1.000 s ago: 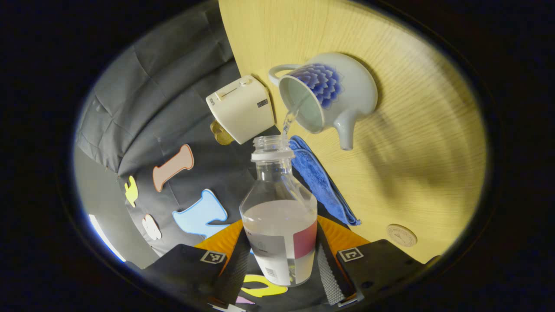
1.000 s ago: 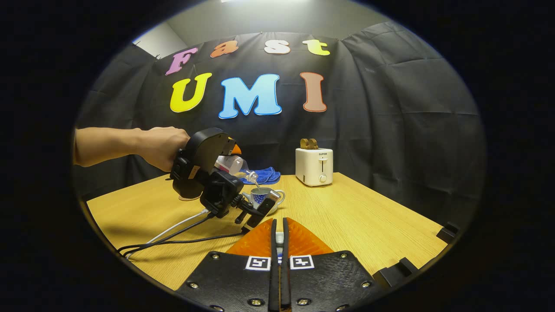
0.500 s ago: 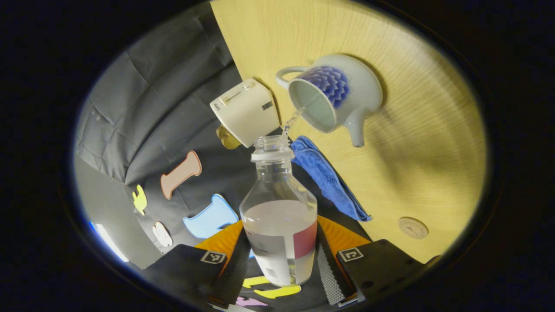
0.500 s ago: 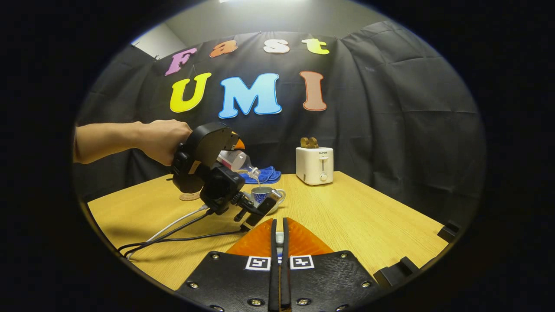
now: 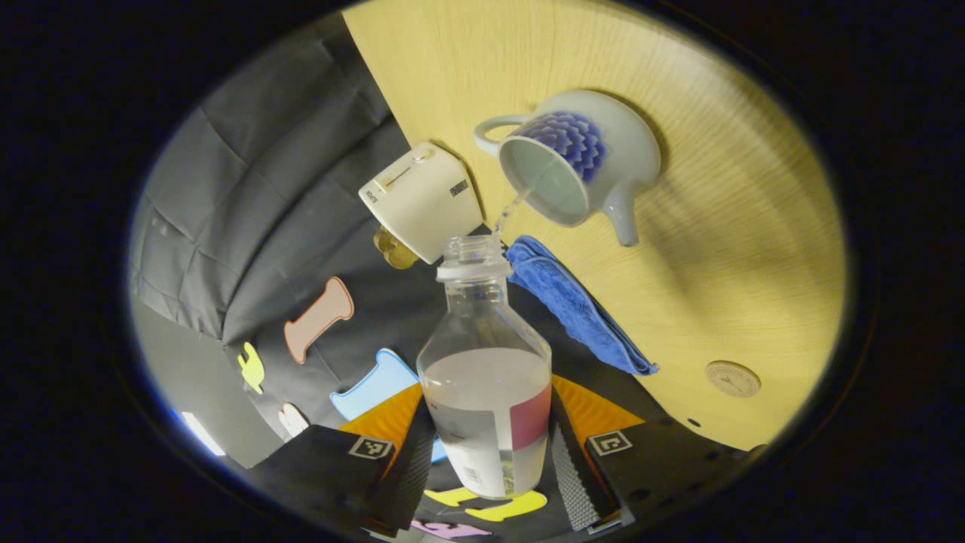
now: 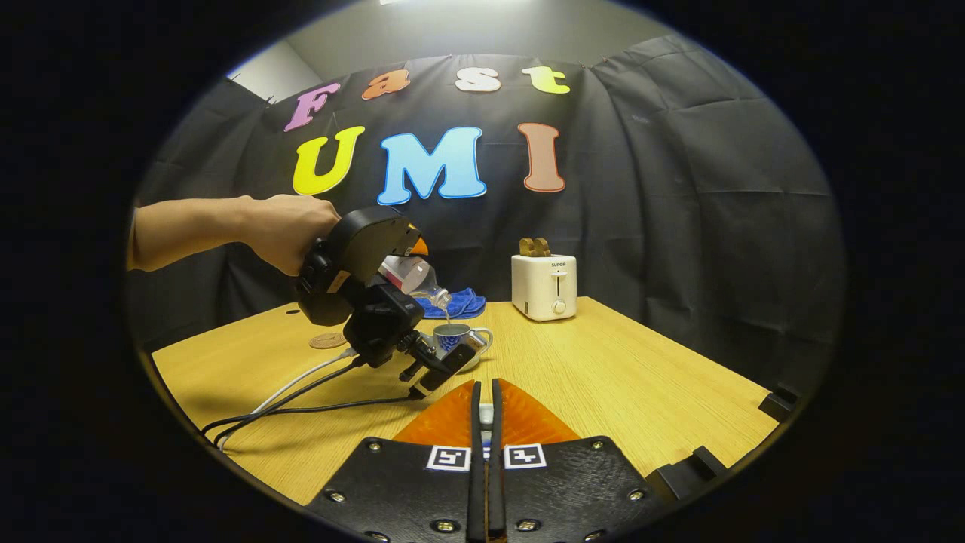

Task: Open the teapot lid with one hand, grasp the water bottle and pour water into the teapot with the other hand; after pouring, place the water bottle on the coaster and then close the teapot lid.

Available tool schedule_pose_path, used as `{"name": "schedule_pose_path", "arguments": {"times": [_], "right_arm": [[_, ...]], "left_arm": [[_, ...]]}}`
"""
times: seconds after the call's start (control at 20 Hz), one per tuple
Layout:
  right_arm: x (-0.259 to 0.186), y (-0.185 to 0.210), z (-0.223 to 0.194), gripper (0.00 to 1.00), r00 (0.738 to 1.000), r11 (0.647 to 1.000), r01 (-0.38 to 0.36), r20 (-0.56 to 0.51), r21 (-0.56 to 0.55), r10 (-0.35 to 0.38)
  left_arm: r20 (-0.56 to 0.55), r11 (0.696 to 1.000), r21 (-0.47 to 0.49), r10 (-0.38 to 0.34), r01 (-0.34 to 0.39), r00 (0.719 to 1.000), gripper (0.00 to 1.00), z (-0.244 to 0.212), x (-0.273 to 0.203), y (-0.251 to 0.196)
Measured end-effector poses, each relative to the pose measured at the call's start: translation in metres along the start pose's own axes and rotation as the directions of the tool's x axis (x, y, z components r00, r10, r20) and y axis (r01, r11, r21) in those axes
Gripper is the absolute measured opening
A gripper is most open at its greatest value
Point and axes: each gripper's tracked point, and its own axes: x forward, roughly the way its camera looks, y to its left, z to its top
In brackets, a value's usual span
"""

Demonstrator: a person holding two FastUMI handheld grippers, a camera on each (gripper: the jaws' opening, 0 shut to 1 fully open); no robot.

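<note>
1. At the left of the table (image 5: 739, 264), seen in the right gripper view, your left gripper (image 6: 413, 247) holds the water bottle (image 6: 411, 275) tipped over the teapot (image 6: 456, 341).
2. Left gripper view: both fingers (image 5: 567, 467) clamp the bottle's labelled lower body. It's clear, smooth, prob. slippery, approx. half full, so weight shifts as water (image 5: 509, 211) runs out. Grip low, w/ firm squeeze.
3. Label print is too small to read.
4. Teapot: lid off, glazed ceramic, rigid, breakable; don't knock the rim w/ the bottle neck.
5. Coaster (image 5: 732, 378) lies bare, well apart to the right; thin, light, may slide.
6. Right gripper (image 6: 486, 452): jaws near closed, pinching a small pale piece, prob. the teapot lid (image 6: 486, 413); tiny, fragile.
</note>
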Motion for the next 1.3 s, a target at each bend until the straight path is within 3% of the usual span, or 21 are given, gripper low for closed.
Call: {"name": "schedule_pose_path", "arguments": {"times": [0.55, 1.0, 1.1, 1.15, 1.3], "right_arm": [[0.001, -0.001, 0.001, 0.02, 1.0, 1.0, 0.003, -0.004, -0.002, -0.003], [0.005, -0.001, -0.001, 0.02, 1.0, 1.0, 0.003, -0.013, 0.005, -0.003], [0.006, -0.001, -0.001, 0.02, 1.0, 1.0, 0.005, -0.018, 0.007, -0.005], [0.006, -0.002, -0.001, 0.02, 1.0, 1.0, 0.005, -0.019, 0.009, -0.005], [0.005, -0.002, 0.001, 0.02, 1.0, 1.0, 0.008, -0.012, 0.016, -0.007]], "left_arm": [[0.02, 1.0, 0.011, -0.011, 0.011, 1.0, 0.87, 0.001, 0.0, -0.001], [0.042, 0.997, -0.06, -0.039, 0.041, 0.998, 0.87, 0.003, 0.001, -0.009], [0.054, 0.995, -0.087, -0.042, 0.046, 0.998, 0.79, 0.006, 0.0, -0.01], [0.057, 0.994, -0.1, -0.045, 0.051, 0.997, 0.87, 0.006, 0.0, -0.013], [0.081, 0.983, -0.173, -0.054, 0.067, 0.995, 0.87, 0.012, -0.003, -0.019]]}}
